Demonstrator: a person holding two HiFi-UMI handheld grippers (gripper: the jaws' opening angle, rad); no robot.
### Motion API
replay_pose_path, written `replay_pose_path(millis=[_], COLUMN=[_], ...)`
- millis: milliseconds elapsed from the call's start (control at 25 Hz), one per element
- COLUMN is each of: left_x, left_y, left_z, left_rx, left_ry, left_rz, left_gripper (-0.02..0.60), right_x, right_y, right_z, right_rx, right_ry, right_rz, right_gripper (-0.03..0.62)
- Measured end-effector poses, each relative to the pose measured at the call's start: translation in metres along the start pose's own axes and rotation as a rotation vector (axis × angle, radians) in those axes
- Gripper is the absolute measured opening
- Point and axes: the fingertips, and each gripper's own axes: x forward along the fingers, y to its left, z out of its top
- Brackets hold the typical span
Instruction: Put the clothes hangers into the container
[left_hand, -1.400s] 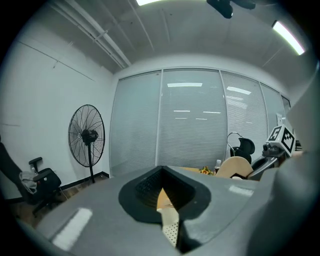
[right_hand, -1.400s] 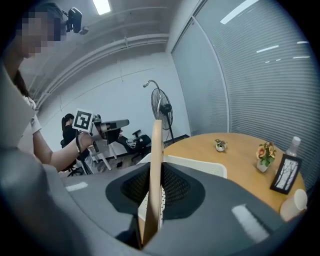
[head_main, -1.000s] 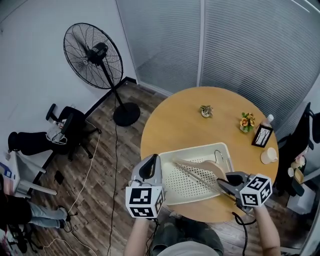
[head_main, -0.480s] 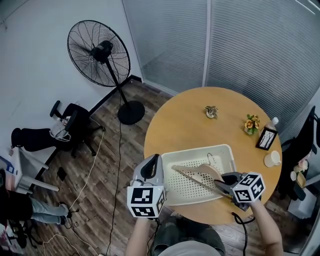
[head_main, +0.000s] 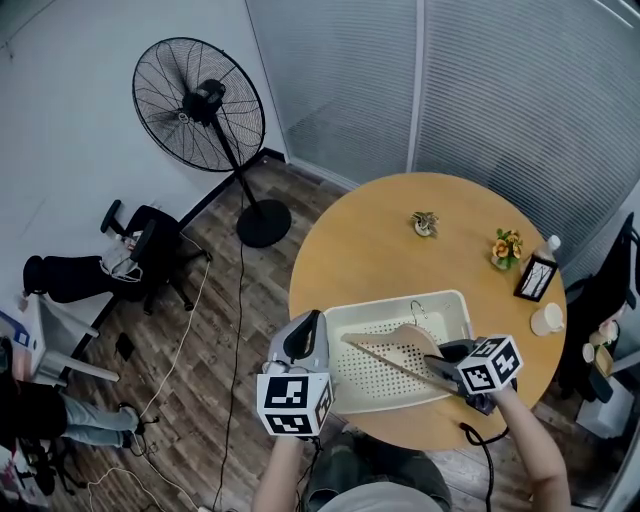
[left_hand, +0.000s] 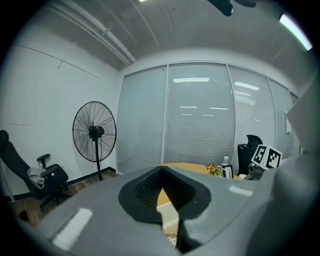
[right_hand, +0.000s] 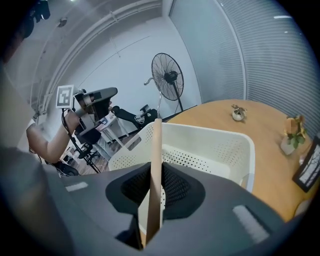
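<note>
Clothes hanger (head_main: 412, 342) first, though the biggest thing before us is the round wooden table (head_main: 400, 230), with a floor fan (head_main: 198, 100) standing beyond it. Next in size, the white perforated container (head_main: 440, 298) sits at the table's near edge. The wooden hanger slants across its inside, hook toward the far rim. We clamp one end of it edge-on between the jaws of our right gripper (head_main: 445, 362), at the container's right end. Our left gripper (head_main: 305, 325) hovers beside the container's left end, jaws together on nothing. Smallest, a potted plant (head_main: 426, 223) and a pot of orange flowers (head_main: 506, 246) stand at the table's far side.
</note>
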Motion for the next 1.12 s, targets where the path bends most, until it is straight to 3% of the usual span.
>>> replay_pose_path(millis=[520, 920, 1120], left_x=[0.002, 0.003, 0.004], left_y=[0.008, 0.011, 0.015], left_z=[-0.006, -0.011, -0.013], left_rx=[-0.008, -0.013, -0.017], left_ry=[0.018, 0.032, 0.039], left_rz=[0.007, 0.009, 0.013], left_gripper=[0.001, 0.001, 0.001], right_x=[0.01, 0.022, 0.025], right_y=[-0.039, -0.066, -0.075], right_z=[0.0, -0.012, -0.02], right_rx=[-0.112, -0.362, -0.443], right_ry=[0.124, 0.315, 0.398], right_rz=[-0.24, -0.458, -0.512], right_gripper=[0.104, 0.16, 0.199])
